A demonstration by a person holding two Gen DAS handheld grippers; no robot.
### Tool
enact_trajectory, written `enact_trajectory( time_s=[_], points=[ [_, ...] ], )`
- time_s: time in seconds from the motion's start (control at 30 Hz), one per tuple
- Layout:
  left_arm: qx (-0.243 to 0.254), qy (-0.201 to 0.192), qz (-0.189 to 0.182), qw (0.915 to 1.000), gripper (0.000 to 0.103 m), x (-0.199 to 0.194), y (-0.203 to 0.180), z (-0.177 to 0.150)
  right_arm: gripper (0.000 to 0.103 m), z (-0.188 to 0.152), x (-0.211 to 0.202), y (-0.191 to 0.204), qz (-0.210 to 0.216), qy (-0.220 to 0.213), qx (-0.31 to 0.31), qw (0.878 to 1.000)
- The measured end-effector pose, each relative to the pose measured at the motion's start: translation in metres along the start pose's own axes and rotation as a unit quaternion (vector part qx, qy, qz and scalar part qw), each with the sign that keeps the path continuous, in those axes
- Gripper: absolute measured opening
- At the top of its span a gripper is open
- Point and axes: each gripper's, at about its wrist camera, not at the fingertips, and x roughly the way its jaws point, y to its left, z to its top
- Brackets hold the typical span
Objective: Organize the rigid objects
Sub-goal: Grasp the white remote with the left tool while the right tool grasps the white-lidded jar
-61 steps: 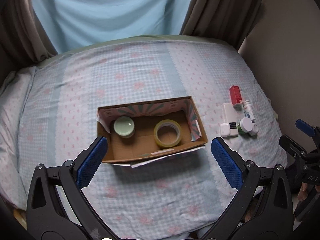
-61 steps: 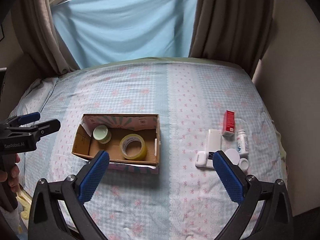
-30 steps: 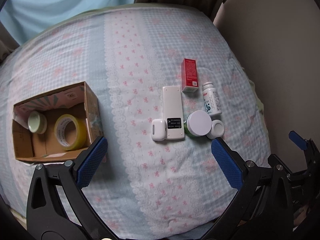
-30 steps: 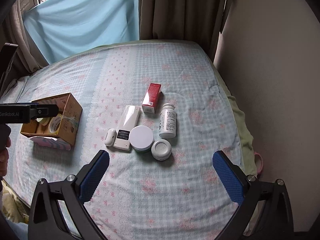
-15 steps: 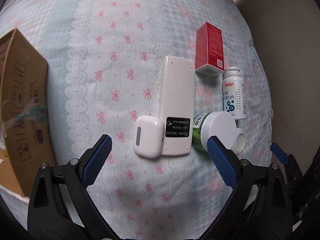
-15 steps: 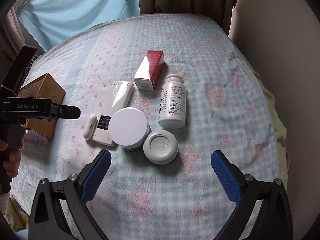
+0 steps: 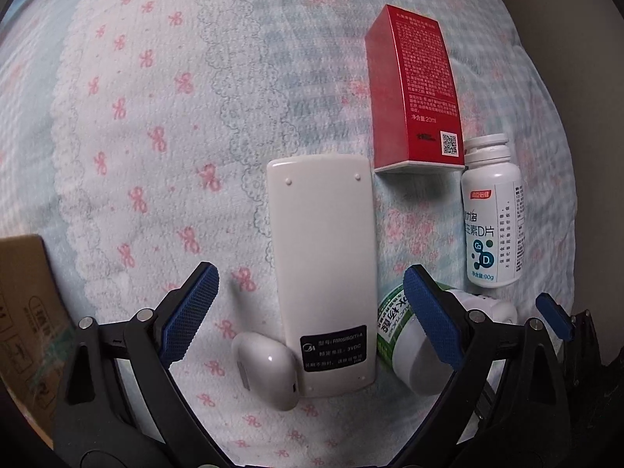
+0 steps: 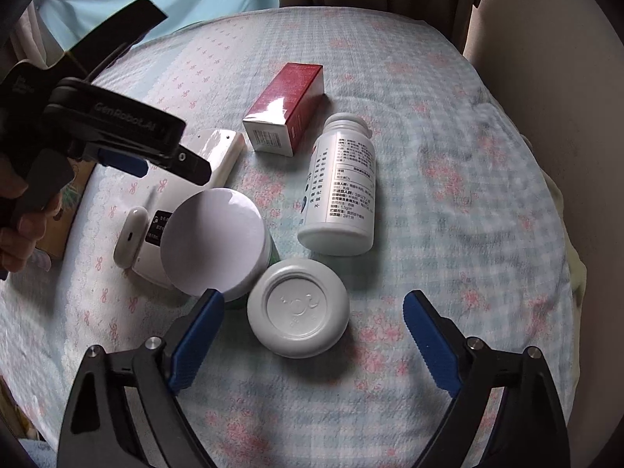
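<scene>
My left gripper [image 7: 312, 304] points down, open, with its pads either side of a white remote [image 7: 323, 257] lying face down and touching neither side. A white earbud case [image 7: 269, 370] rests against the remote's near end. My right gripper [image 8: 314, 323] is closing its jaws around a small white round jar [image 8: 298, 308], and the pads stand clear of it. Beside that jar are a green jar with a white lid [image 8: 214, 245], a white pill bottle [image 8: 339, 187] on its side and a red carton [image 8: 286, 107].
All of it lies on a bed sheet [image 8: 448, 202] with pink bows. A cardboard box [image 7: 23, 312] stands at the left edge of the left wrist view. A hand [image 8: 19, 226] holds the left gripper [image 8: 163, 167]. A wall and curtains close off the far right.
Both grippers have dropped close over the cluster of objects. The left swung from above the cardboard box to over the remote. The right gripper's jaws have narrowed.
</scene>
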Motion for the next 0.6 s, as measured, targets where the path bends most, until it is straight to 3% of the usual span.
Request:
enact_trajectory(
  time_s=[0.17,0.27,0.5,0.6],
  points=[
    [0.010,0.025,0.042,0.9988,0.087,0.011,-0.015,0.009,0.091,-0.006,0.006,0.001,-0.007,0.007,-0.027,1.000],
    [0.007,0.040,0.056,0.9976,0.087,0.018,-0.021,0.010,0.084,-0.007,0.013,0.003,0.000,0.012,-0.042,0.999],
    [0.006,0.049,0.080,0.9955,0.061,0.026,-0.035,0.014,0.076,-0.006,0.022,0.006,0.005,0.011,-0.065,0.998],
    [0.002,0.053,0.084,0.9950,0.060,0.028,-0.037,0.016,0.073,-0.006,0.023,0.009,0.008,0.012,-0.079,0.997]
  ],
)
